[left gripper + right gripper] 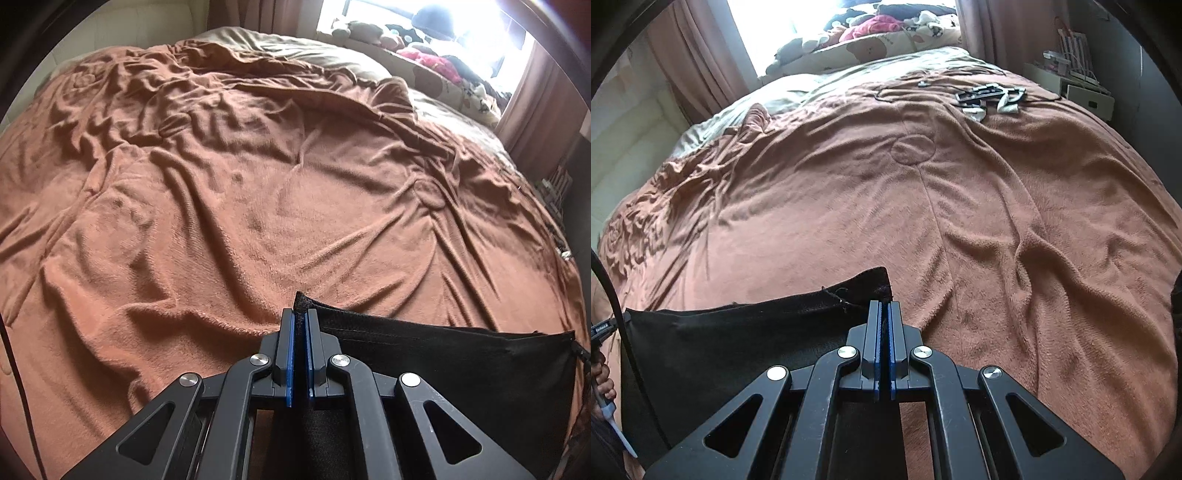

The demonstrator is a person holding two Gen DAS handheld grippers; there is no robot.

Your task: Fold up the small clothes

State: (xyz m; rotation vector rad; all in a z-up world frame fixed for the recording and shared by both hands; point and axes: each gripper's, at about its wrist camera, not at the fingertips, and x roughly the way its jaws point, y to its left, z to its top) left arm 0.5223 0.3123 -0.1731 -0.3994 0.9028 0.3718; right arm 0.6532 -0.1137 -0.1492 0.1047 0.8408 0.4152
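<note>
A small black garment [443, 354] hangs stretched between my two grippers above the orange-brown blanket [221, 206]. My left gripper [300, 314] is shut on the garment's left corner, which pokes out above the fingertips. In the right wrist view the same black garment [738, 332] spreads to the left, and my right gripper [885, 304] is shut on its right corner. A loose thread hangs from its top edge.
The wrinkled blanket [960, 221] covers the whole bed. Several small black and white items [990, 96] lie at its far right. Pillows and plush toys [871, 33] sit by the bright window. A bedside cabinet [1075, 88] stands at the far right.
</note>
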